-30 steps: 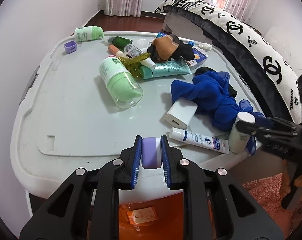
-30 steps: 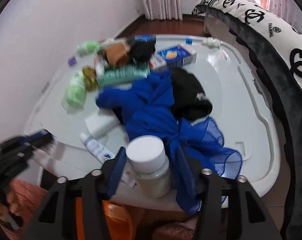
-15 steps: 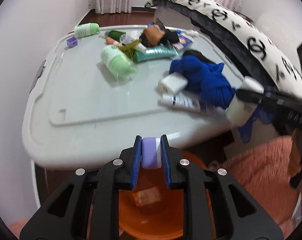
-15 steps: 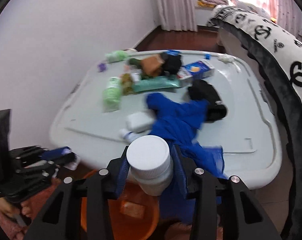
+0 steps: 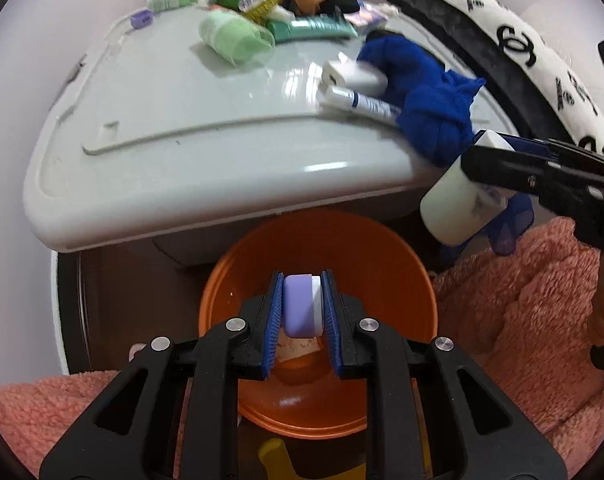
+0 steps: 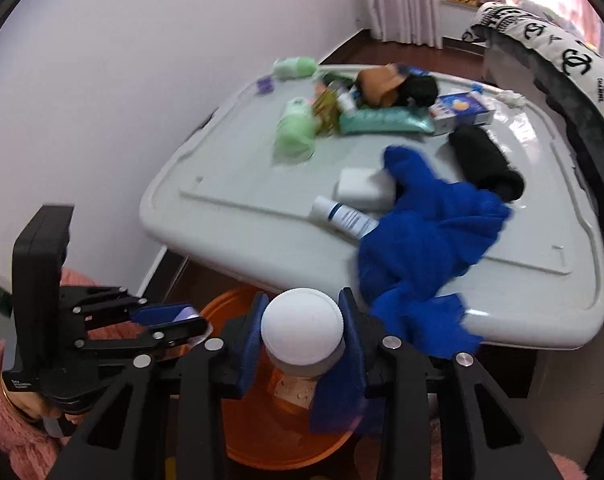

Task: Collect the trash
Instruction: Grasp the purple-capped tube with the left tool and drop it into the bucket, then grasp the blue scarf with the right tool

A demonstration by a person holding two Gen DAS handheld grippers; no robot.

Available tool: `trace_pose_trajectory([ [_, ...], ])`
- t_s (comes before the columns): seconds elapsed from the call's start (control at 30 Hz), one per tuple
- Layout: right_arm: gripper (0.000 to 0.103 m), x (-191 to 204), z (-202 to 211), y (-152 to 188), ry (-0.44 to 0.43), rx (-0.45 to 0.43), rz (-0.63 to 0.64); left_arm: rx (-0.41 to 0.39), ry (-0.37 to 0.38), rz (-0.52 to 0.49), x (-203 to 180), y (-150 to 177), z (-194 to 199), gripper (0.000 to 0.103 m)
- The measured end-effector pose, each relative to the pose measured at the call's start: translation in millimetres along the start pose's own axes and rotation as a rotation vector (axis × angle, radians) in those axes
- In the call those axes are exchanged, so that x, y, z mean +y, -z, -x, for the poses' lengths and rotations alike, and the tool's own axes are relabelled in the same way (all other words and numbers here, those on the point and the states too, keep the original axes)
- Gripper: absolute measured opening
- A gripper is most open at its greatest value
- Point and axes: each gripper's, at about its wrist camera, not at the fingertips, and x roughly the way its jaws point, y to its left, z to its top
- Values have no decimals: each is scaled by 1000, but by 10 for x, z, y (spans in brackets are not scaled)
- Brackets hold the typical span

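My left gripper [image 5: 300, 298] is shut on a small purple-and-white container [image 5: 299, 307] and holds it over the orange bin [image 5: 402, 256], which stands on the floor below the table's front edge. My right gripper [image 6: 302, 328] is shut on a white pill bottle [image 6: 302, 330] with a white cap, also above the orange bin [image 6: 237, 448]. A corner of the blue cloth [image 6: 426, 236] is caught beside the bottle and trails off the table. In the left wrist view the bottle [image 5: 456, 208] hangs at the right. A packet lies in the bin.
The grey-white table [image 5: 173, 120] carries a green jar [image 5: 233, 36], a white box [image 5: 354, 74], a white tube [image 5: 362, 100], a teal tube [image 6: 382, 120], a black cloth [image 6: 486, 160] and a blue carton [image 6: 462, 110]. Pink rug [image 5: 534, 288] surrounds the bin. A bed [image 5: 522, 40] runs along the right.
Both grippers have drawn back from the table and lowered, each keeping its object, and now hang over the orange bin. The blue cloth has been dragged toward the table's edge.
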Motion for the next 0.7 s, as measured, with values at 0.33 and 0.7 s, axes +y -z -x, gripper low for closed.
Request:
trace_pose_trajectory([
  [0.33, 69, 154, -203, 169, -28, 84, 34, 114, -61, -45, -72, 87, -277, 63],
  [0.7, 88, -84, 181, -57, 49, -77, -31, 31, -104, 19, 110, 7, -55, 79],
])
